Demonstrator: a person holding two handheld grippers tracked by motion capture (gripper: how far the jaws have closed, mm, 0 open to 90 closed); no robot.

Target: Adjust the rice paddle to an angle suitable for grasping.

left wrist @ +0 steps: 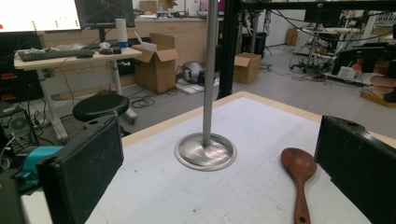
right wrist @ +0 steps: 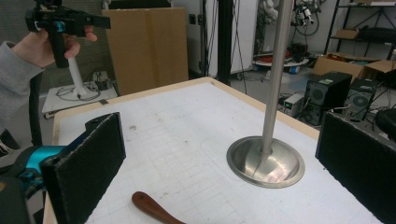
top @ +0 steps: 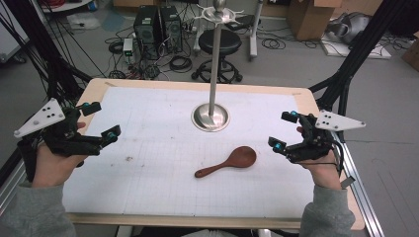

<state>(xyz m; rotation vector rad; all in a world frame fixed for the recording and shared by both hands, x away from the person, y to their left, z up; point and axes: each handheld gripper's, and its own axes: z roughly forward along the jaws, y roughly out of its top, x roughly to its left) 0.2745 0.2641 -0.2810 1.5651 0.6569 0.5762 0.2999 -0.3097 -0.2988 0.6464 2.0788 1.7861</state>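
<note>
Centre: the stand (top: pixel 211 116) rises from the mat (top: pixel 158 148) at mid-table, its pole (top: pixel 215 59) tall and upright; you must pass on either side of it.
Front of stand: the spoon (top: pixel 228 162) lies flat, near the base but apart from it.
Left half: bare mat lies between your left gripper (top: pixel 99 121) and the stand.
Right side: your right gripper (top: pixel 285 131) hangs near the spoon's bowl, bare mat between them.
Near edge: open mat runs below the spoon.
</note>
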